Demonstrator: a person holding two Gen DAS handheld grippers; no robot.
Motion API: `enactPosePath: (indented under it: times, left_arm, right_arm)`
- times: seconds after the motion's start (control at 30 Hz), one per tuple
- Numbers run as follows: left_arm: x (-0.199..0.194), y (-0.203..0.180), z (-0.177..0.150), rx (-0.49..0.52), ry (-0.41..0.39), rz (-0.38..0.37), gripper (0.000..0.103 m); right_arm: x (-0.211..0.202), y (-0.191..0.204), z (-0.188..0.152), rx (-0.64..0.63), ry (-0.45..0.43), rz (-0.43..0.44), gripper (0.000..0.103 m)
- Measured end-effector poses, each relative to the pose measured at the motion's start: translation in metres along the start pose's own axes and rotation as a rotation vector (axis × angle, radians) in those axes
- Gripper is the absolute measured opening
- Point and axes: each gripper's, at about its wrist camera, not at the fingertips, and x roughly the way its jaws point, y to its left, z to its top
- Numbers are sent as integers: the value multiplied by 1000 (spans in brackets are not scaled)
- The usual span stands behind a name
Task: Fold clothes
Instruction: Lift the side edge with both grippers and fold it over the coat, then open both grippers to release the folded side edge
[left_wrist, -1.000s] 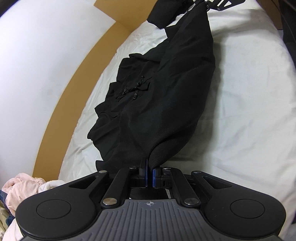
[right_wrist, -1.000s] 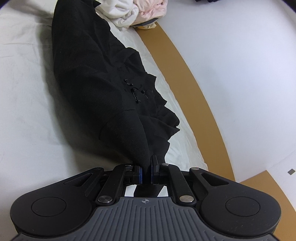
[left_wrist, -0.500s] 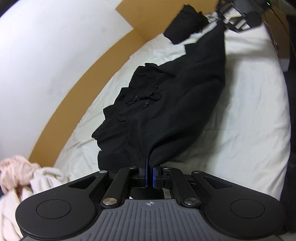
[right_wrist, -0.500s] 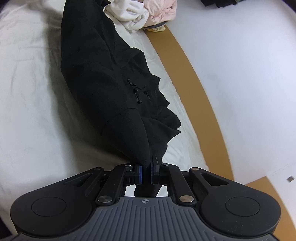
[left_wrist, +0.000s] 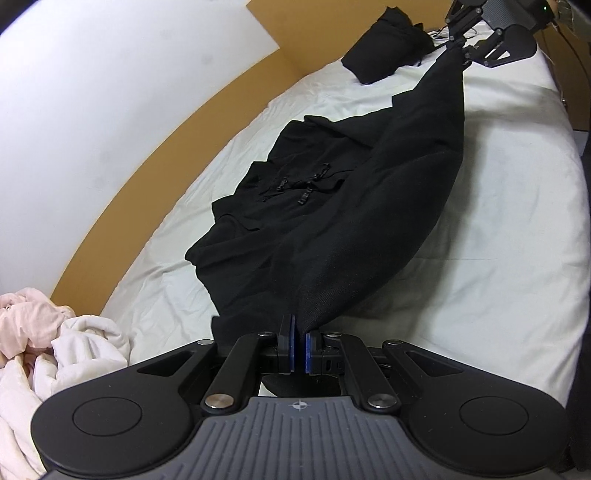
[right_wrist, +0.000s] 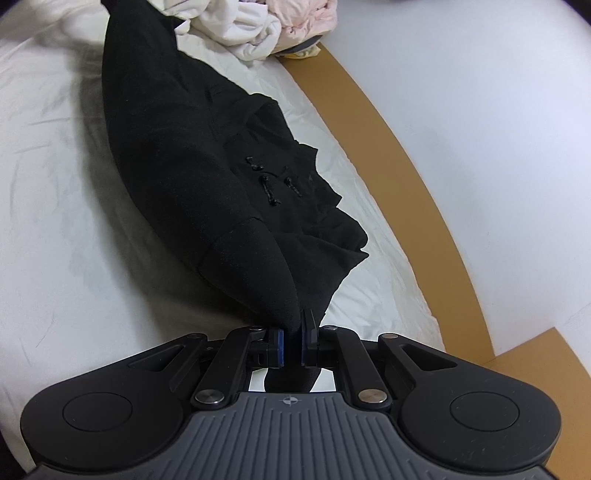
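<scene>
**Stretching black garment between both grippers, view opened up vs a second ago**

Pinching fabric at both ends: left gripper (left_wrist: 299, 345) has its blue pads pressed together on one end of the black garment (left_wrist: 332, 206), right gripper (right_wrist: 291, 343) is clamped on the opposite end, at a ribbed cuff-like edge. No change in either grip across the earlier frames; same pinch, same fabric bunched behind the pads.

The garment hangs as a sagging band between the two grippers, its middle and far side resting on the white sheet (left_wrist: 498, 206) of the bed. The part with the black toggles and cords (left_wrist: 295, 184) lies flat on the sheet, toward the wall side.

Differences from one second ago, left wrist view:
- Garment reads longer and lower in frame; the band now runs diagonally to the upper right instead of nearly straight up.
- Right gripper (left_wrist: 480, 33) now shows as a whole at the far end, top right; before, only its tip was in frame.
- Folded black item (left_wrist: 388, 44) at the far end of the bed is now fully in view and apart from the held garment.
- Pile of white and pink clothes (left_wrist: 44, 339) at lower left takes more of the frame.

Right wrist view: the same pile (right_wrist: 258, 26) sits past the far end, more of it visible than before. Brown trim (right_wrist: 406, 155) and white wall (right_wrist: 480, 92) run along the far side of the bed.
</scene>
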Motion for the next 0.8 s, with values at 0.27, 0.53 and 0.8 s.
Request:
enactPosePath:
  times: [0.27, 0.53, 0.8]
  left_arm:
    - [-5, 11, -1, -49, -11, -2, 6]
    - [17, 41, 9, -153, -10, -10, 7]
    - [46, 75, 13, -235, 13, -1, 11]
  right_arm:
    - [8, -6, 3, 24, 10, 18, 8]
    - [32, -37, 21, 102, 59, 130, 8]
    - [76, -77, 40, 165, 100, 193, 13]
